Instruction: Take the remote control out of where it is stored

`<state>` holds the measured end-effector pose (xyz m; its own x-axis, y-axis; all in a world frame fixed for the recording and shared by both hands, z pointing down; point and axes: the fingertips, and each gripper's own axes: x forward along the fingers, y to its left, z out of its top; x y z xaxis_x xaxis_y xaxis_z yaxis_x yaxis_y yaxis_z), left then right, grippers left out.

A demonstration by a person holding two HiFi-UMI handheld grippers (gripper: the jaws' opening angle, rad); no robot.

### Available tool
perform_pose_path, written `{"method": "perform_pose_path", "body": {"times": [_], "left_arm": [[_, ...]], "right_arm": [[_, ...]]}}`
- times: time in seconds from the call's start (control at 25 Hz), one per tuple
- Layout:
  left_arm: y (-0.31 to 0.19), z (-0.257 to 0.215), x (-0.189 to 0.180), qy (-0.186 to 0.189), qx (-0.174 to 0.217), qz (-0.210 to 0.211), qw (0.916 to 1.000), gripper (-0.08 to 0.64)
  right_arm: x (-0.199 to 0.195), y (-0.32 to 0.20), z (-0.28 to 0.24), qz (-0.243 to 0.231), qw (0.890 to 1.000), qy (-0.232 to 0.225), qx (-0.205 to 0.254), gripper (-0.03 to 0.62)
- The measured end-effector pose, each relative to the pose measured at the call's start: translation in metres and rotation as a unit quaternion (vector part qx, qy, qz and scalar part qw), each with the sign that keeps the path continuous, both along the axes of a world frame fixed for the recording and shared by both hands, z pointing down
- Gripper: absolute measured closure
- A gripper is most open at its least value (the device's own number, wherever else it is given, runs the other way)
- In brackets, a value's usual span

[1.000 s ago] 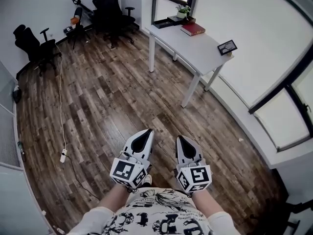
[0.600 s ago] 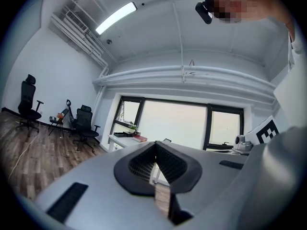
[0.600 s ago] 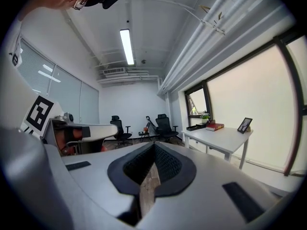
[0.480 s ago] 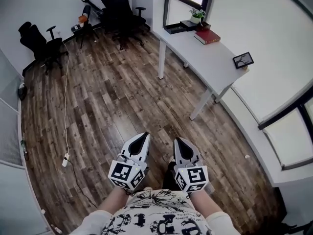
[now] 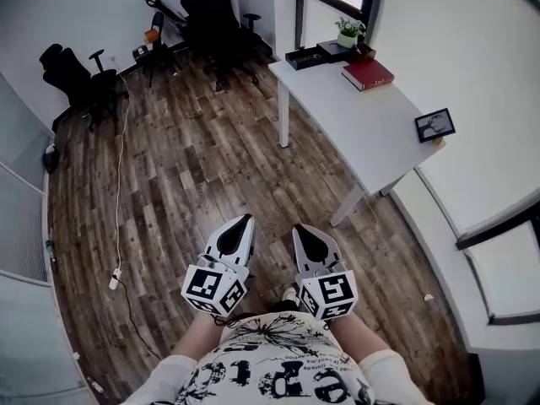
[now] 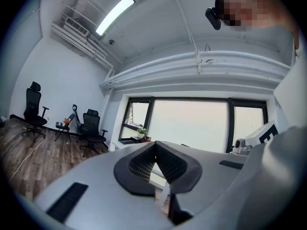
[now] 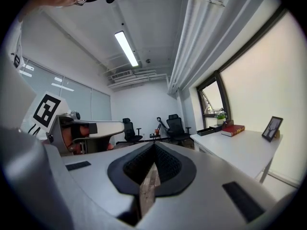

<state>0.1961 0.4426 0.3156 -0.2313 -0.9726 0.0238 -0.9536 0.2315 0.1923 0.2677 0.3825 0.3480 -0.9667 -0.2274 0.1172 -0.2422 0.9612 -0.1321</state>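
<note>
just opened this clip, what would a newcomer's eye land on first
The left claw and right claw, both shut and empty, sit side by side at bottom centre over the wooden floor. Next comes the white desk at upper right, with a red book near its far end.

The floor (image 5: pixel 194 175) is brown wood planking, grainy with a faint sheen. The table (image 5: pixel 363 121) top is smooth matt white. The left gripper (image 5: pixel 244 219) and right gripper (image 5: pixel 298 229) have smooth pale plastic shells and black ribbed pads (image 7: pixel 168 164). The chairs (image 5: pixel 215 11) look cloth-covered, perhaps mesh.
</note>
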Motion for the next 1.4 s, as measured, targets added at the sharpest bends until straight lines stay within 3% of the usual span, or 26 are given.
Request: {"method": "perform_pose_path", "body": {"times": [0.32, 0.64, 0.8, 1.08, 1.4], "left_arm": [[-0.089, 0.013, -0.012, 0.008, -0.024, 0.015, 0.9996, 0.551], [-0.184, 0.03, -0.06, 0.012, -0.033, 0.084, 0.9959, 0.551], [-0.232, 0.025, -0.122, 0.016, -0.025, 0.113, 0.9932, 0.551], [-0.304, 0.001, -0.259, 0.006, -0.019, 0.148, 0.9888, 0.551], [-0.35, 0.012, -0.355, 0.026, -0.021, 0.16, 0.9865, 0.551]], "right_arm": [[-0.019, -0.084, 0.01, 0.006, 1.0, 0.007, -0.012, 0.591], [-0.064, -0.164, 0.033, 0.052, 0.998, 0.03, -0.027, 0.591], [-0.119, -0.205, 0.035, 0.073, 0.996, 0.047, -0.025, 0.591], [-0.25, -0.278, 0.018, 0.11, 0.993, 0.042, -0.021, 0.591], [-0.353, -0.33, 0.016, 0.11, 0.993, 0.048, -0.021, 0.591]]}}
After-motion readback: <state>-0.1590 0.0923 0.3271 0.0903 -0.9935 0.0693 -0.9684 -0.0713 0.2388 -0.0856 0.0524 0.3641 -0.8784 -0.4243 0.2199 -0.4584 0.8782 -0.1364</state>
